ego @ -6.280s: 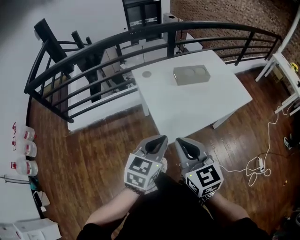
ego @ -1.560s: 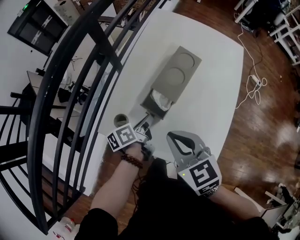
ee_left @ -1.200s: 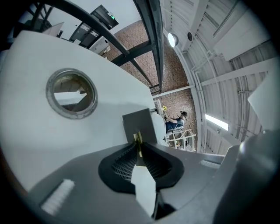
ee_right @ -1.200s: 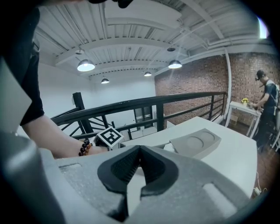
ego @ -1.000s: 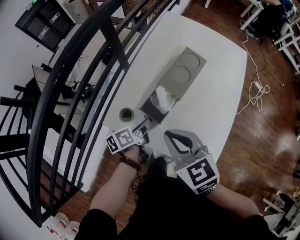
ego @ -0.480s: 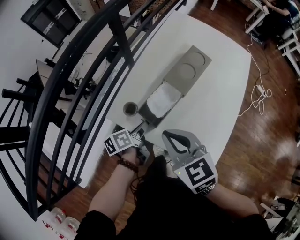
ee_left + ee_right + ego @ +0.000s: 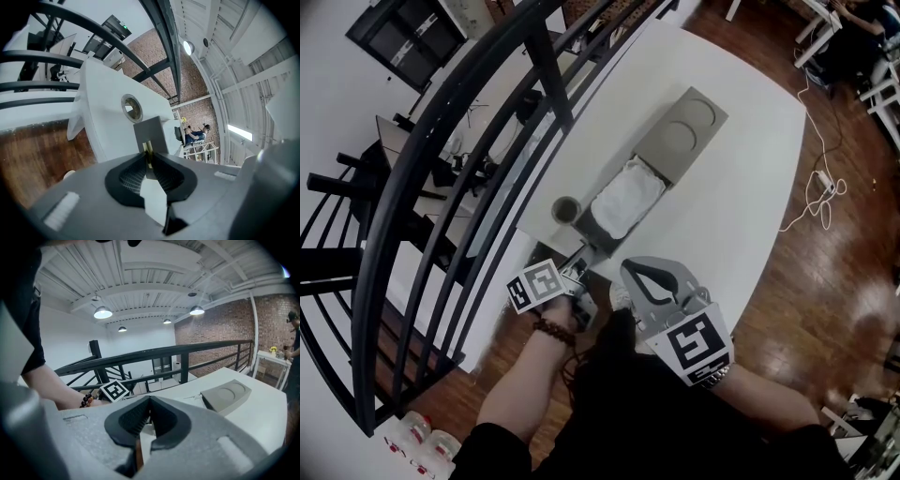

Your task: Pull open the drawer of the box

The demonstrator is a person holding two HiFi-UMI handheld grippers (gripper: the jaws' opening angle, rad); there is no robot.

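A grey box (image 7: pixel 686 128) with two round hollows in its lid lies on the white table (image 7: pixel 741 187). Its drawer (image 7: pixel 622 204) stands pulled out toward me, and white stuff fills it. My left gripper (image 7: pixel 583 256) is shut on the small pull tab (image 7: pixel 148 149) at the middle of the grey drawer front (image 7: pixel 151 134); the left gripper (image 7: pixel 148 158) is level with that front. My right gripper (image 7: pixel 654 274) hovers shut and holds nothing, just right of the left one, near the table's edge. In the right gripper view the right gripper (image 7: pixel 149 412) points toward the box (image 7: pixel 228 396).
A small round ring-shaped object (image 7: pixel 566 209) sits on the table left of the drawer, also seen as a ring (image 7: pixel 131 107). A black curved railing (image 7: pixel 487 122) runs along the table's left side. Wooden floor (image 7: pixel 834 281) with a white cable lies to the right.
The drawer has slid further out of the box toward me, so more of its white contents show. My left gripper has drawn back with the tab. The right gripper has hardly moved.
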